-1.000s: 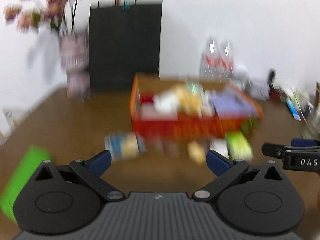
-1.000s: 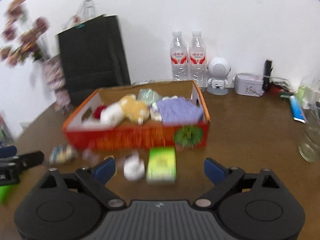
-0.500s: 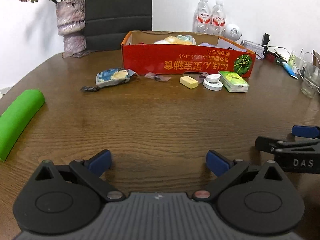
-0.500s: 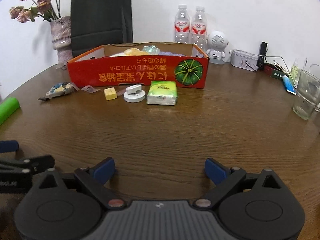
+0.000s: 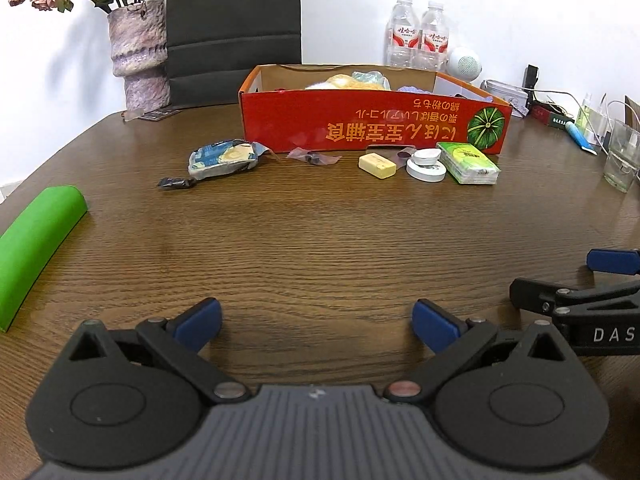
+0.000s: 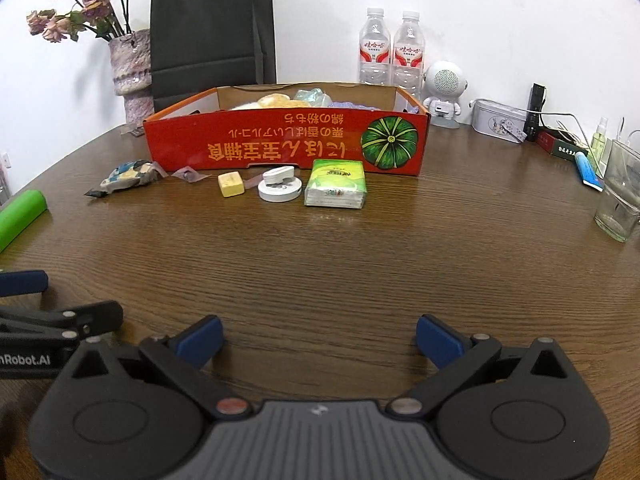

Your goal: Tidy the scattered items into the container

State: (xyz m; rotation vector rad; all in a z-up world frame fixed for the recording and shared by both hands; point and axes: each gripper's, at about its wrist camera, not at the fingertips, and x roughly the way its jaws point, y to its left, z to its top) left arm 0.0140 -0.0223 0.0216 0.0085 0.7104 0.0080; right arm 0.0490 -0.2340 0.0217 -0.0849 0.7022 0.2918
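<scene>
Both tools, left tool and right tool, hover wide and empty low over the desk. Well ahead, scattered items lie just before the red box: tissue pack, white tape dispenser, yellow block, snack packet. Best approach the tissue pack straight; the path looks clear, and the glass stands far right.

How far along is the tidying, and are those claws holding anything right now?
Partly done: the red box already holds several soft items. Nothing is in hand; the left gripper and right gripper are both open and empty. Still out in front of the box: snack packet, small wrapper, yellow block, white round case, green tissue pack.
</scene>
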